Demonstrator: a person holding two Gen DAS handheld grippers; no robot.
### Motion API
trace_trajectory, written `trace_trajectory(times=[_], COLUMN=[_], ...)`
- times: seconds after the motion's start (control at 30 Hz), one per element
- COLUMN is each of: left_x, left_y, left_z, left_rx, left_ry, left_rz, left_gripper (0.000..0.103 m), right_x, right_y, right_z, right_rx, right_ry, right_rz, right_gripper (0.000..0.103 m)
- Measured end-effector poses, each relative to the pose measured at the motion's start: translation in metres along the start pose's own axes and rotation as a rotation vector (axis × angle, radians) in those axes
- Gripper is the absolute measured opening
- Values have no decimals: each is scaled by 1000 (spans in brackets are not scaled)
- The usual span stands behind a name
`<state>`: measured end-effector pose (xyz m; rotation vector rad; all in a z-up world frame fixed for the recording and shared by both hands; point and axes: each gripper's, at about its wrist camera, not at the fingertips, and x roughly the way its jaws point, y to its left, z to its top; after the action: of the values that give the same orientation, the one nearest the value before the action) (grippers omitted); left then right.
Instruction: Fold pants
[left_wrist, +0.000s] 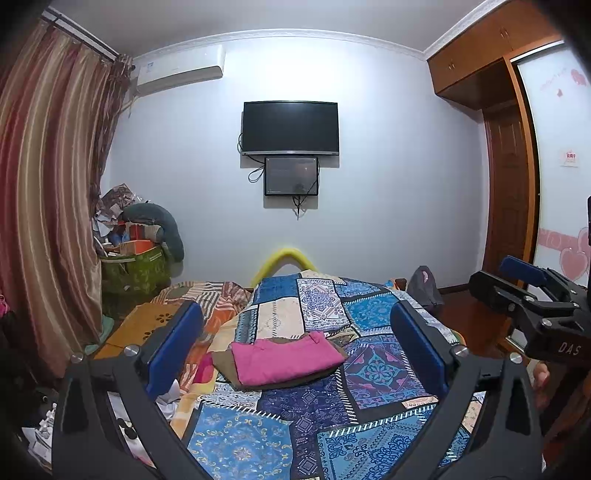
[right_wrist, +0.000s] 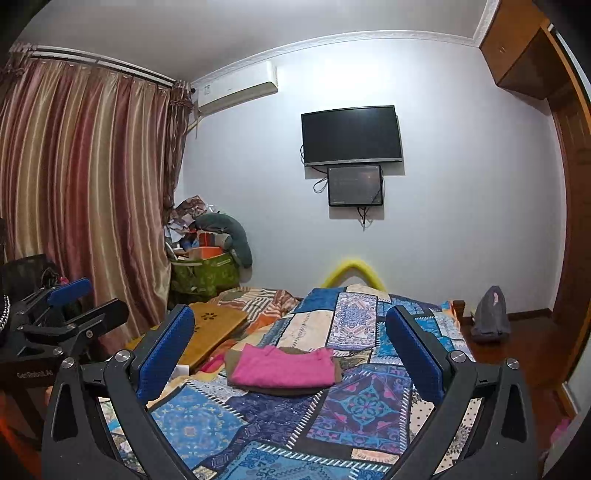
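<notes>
While the pink pants lie folded on the bed, the lines below take that bundle as the landmark.

Pants: pink pants (left_wrist: 286, 360) sit as a compact flat rectangle, edges roughly squared, no leg trailing out.
Under the pants: a brown-olive garment (left_wrist: 225, 363) shows as a border on the left, far and near sides of the pink bundle; I cannot tell whether it is folded or simply lies beneath.
Bed: the patchwork bedspread (left_wrist: 373, 373) carries the bundle at about mid-bed, with blue patterned panels on every side of it.
Left gripper (left_wrist: 295, 343): jaws stand wide apart, nothing between the blue pads; the bundle lies beyond them, untouched.
Right gripper (right_wrist: 290, 345): jaws equally wide and empty, on the near side of the bundle and not touching it.
Left of the pants: a wooden lap tray (right_wrist: 216, 325) rests on a striped orange blanket (left_wrist: 218, 295), apart from the bundle.
Beyond the pants: a yellow foam arch (left_wrist: 282, 260) stands at the far end of the bed, and a television (left_wrist: 290, 127) hangs on the wall above it.
Far left of the pants: a green storage bin (left_wrist: 138, 271) heaped with clutter stands by the curtain (left_wrist: 48, 184).
Progress: judged from the tidy rectangle and both grippers empty and clear, the folding looks essentially done.
Left to do: perhaps only a smoothing or squaring touch, if any.
</notes>
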<state>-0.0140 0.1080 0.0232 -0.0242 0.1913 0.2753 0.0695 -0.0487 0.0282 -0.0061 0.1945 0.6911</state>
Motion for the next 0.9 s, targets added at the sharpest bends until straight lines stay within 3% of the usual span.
trace_trajectory(times=[0.9], left_x=[9], left_y=[3], left_z=[-10], left_rx=[-10], left_ry=[17], left_rz=[-18], left_gripper=[103], right_x=[-4], right_y=[-1], right_z=[-2], right_rx=[-17], right_ry=[17], right_rz=[-9], right_gripper=[103])
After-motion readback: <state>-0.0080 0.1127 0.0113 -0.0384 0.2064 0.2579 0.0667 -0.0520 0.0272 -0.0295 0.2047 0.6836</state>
